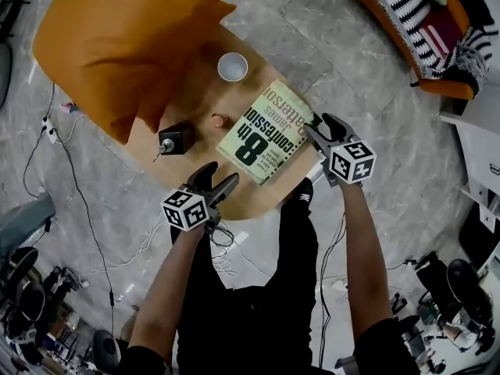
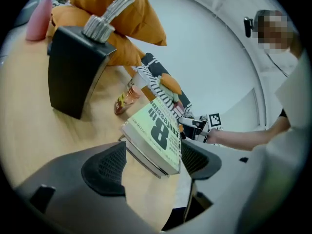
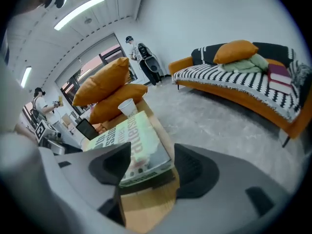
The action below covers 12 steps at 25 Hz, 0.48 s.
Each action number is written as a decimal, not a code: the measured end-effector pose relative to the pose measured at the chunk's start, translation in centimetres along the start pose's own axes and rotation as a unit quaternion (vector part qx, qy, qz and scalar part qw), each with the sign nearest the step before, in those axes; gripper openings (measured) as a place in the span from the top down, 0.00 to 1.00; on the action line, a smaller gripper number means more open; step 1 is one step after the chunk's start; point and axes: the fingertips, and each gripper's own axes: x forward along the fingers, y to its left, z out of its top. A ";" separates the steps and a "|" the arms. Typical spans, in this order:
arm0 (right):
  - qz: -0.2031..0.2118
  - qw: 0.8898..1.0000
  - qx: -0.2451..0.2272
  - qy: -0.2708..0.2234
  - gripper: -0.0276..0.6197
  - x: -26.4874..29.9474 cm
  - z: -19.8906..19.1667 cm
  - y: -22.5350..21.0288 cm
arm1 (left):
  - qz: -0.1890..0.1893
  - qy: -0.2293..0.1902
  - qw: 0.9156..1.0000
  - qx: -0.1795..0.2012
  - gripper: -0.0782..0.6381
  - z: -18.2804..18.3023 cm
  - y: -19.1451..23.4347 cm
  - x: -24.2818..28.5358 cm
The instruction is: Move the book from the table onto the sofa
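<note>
The pale green book with a big "8" lies flat on the wooden table, near its front edge. My left gripper is at the book's near left corner. In the left gripper view that gripper is open, with the book's corner between the jaws and a gap at the left pad. My right gripper is at the book's right corner. The right gripper view shows it open astride the book's edge. The orange sofa with a striped throw stands across the floor.
Orange cushions cover the table's far left. A white cup, a black box and a small bottle stand behind the book. Cables trail over the grey floor. Cushions and a dark red book lie on the sofa.
</note>
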 end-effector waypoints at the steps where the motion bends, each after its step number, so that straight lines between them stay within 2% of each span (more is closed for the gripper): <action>1: 0.001 1.000 -0.011 0.009 0.55 0.5 -0.1 0.1 | -0.003 0.001 1.000 -0.012 0.41 0.0 0.2 0.2; 4: 0.006 0.998 -0.053 0.031 0.54 1.3 -0.5 0.8 | -0.012 0.011 0.999 -0.034 0.41 0.2 0.9 0.9; 9: 0.020 0.995 -0.083 0.048 0.54 1.4 -1.4 2.0 | -0.019 0.036 0.998 -0.046 0.41 0.1 1.9 1.9; 12: 0.020 0.995 -0.088 0.050 0.54 1.4 -1.9 2.7 | -0.024 0.041 0.997 -0.067 0.41 0.1 2.2 2.5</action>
